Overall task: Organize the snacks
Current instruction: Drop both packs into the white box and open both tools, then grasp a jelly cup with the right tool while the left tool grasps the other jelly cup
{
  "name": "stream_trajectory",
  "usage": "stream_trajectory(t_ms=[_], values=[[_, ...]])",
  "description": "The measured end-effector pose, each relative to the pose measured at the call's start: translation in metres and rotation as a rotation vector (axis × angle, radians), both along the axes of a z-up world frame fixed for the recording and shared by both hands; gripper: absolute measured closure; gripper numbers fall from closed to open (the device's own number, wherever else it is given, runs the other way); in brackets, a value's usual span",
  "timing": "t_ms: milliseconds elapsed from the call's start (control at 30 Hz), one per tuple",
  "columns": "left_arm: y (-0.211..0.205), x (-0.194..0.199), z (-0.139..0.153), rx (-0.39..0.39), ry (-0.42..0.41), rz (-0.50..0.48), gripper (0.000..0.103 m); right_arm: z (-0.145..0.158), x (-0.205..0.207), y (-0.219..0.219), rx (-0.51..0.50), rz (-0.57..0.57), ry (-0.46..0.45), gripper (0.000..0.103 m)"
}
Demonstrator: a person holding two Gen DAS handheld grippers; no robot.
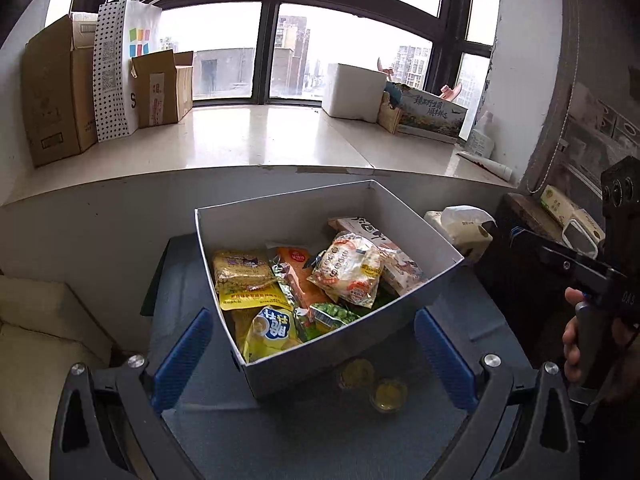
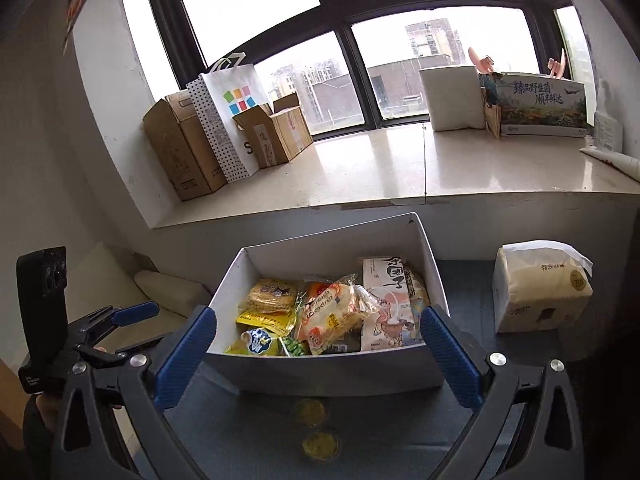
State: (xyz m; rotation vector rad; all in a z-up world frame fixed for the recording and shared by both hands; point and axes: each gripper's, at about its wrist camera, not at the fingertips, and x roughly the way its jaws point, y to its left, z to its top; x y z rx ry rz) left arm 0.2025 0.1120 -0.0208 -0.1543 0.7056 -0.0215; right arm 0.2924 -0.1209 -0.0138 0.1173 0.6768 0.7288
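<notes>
**Snacks boxed, two cups left out**

While both grippers hover empty with jaws wide, left gripper (image 1: 314,354) and right gripper (image 2: 318,354) face the box (image 2: 340,372). Rigid white card walls corral crinkly foil and plastic packs (image 1: 348,270). Two small round yellow cups (image 1: 374,384) sit outside at 6 o'clock, likely next. Soft tissue pack (image 2: 540,292) sits at 3 o'clock.

The printed carton (image 2: 542,106) on the windowsill reads "臻品野生菌 顺丰鲜达" — the white paper bag (image 2: 236,120) shows only an "S"; snack-packet print is illegible.
</notes>
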Motion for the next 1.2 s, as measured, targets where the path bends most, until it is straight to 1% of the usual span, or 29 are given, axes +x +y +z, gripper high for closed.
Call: stream_trajectory(t_ms=[100, 200, 300, 433, 533, 633, 900, 967, 1100, 1200], values=[[-0.008, -0.030, -0.002, -0.022, -0.008, -0.007, 0.000, -0.008, -0.038, -0.013, 0.018, 0.017, -0.018, 0.000], [-0.016, -0.056, -0.009, -0.058, -0.008, -0.010, 0.000, -0.025, -0.070, -0.022, 0.004, 0.023, -0.019, 0.000], [-0.024, -0.074, -0.017, -0.056, -0.002, 0.000, 0.000, -0.047, -0.093, -0.030, 0.000, 0.025, 0.012, 0.000], [-0.032, -0.086, -0.027, -0.080, 0.022, -0.012, 0.000, -0.074, -0.107, -0.037, -0.005, 0.002, 0.071, 0.000], [-0.036, -0.089, -0.033, -0.094, 0.049, -0.013, 0.000, -0.089, -0.110, -0.042, 0.018, -0.012, 0.113, 0.000], [-0.041, -0.093, -0.034, -0.069, 0.059, -0.001, 0.000, -0.098, -0.111, -0.042, 0.036, -0.005, 0.132, 0.000], [-0.043, -0.108, -0.030, -0.073, 0.057, 0.021, 0.000, -0.115, -0.099, -0.029, -0.025, 0.032, 0.135, 0.000], [-0.044, -0.111, -0.031, -0.063, 0.060, 0.029, 0.000, -0.120, -0.093, -0.022, -0.053, 0.045, 0.143, 0.000], [-0.042, -0.117, -0.034, -0.074, 0.072, 0.033, 0.000, -0.130, -0.083, -0.008, -0.093, 0.069, 0.150, 0.000], [-0.041, -0.121, -0.037, -0.064, 0.075, 0.044, 0.000, -0.135, -0.078, 0.000, -0.113, 0.080, 0.148, 0.000]])
